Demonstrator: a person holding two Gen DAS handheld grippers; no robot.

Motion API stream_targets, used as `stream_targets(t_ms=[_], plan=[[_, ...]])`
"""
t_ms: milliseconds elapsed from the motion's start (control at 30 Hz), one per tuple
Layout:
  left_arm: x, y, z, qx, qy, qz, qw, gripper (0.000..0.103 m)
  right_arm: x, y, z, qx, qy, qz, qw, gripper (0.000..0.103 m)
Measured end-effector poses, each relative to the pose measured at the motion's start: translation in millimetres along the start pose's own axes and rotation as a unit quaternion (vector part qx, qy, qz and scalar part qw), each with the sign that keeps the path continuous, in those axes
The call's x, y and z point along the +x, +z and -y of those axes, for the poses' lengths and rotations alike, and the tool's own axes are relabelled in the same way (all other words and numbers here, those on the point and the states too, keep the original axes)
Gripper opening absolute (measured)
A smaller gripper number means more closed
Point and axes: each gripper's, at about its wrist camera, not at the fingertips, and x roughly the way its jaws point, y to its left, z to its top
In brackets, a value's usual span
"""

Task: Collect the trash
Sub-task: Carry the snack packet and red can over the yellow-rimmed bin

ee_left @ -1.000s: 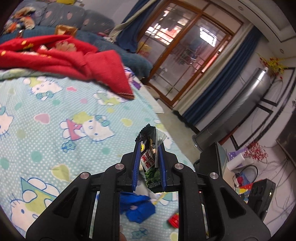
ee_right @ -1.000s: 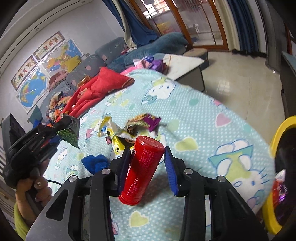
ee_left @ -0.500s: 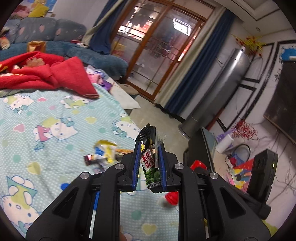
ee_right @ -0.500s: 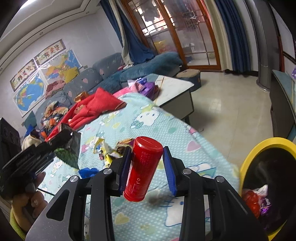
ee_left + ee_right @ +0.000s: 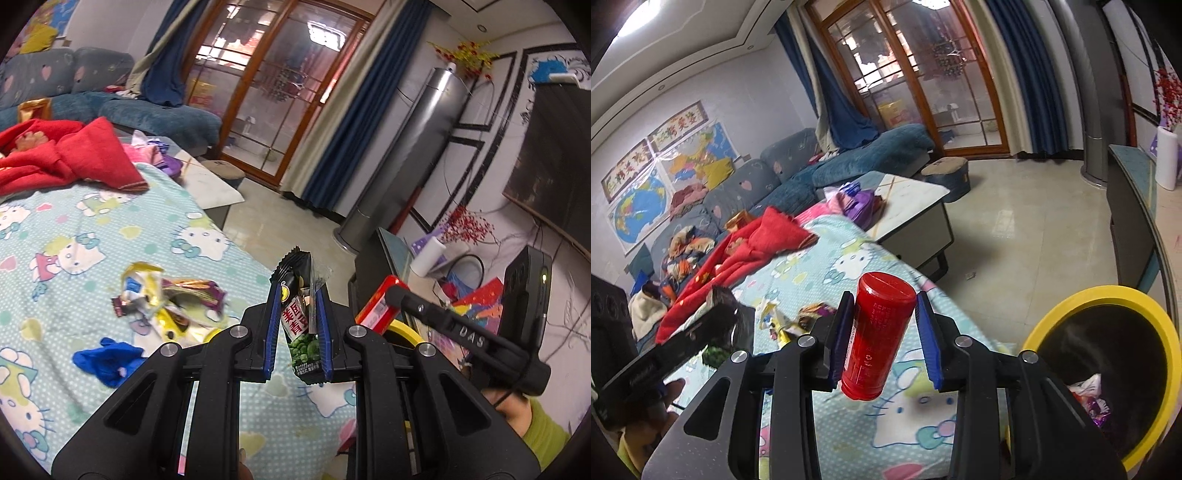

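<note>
My left gripper is shut on a black and green snack packet, held above the edge of the cartoon-print sheet. My right gripper is shut on a red cylindrical tube, tilted, held over the sheet's corner. To its right stands a yellow-rimmed bin with wrappers inside. In the left wrist view the right gripper with the red tube shows at right, above the bin's yellow rim. Several crumpled wrappers and a blue scrap lie on the sheet.
A red blanket lies at the sheet's far end, with a blue sofa behind. A low white table stands beyond the sheet. A dark cabinet runs along the right wall near the bin. Tiled floor lies between.
Both grippers have swung right, toward the bin, each keeping its load. The bin has come into the right wrist view. The right gripper now shows in the left wrist view.
</note>
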Motion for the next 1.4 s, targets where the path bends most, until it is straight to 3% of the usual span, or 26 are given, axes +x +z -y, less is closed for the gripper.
stream_targets(t_ms=[633,1400], plan=[[24,-23,47,0.055,-0.038,-0.036,0.9971,0.013,-34,7,60,0.039,-0.049,0.039,0.997,0.032],[62,-51,107,0.130,-0.079,-0.076,0.9855,0.013,-60,-3,129,0.072,-0.130,0.058,0.987,0.032]])
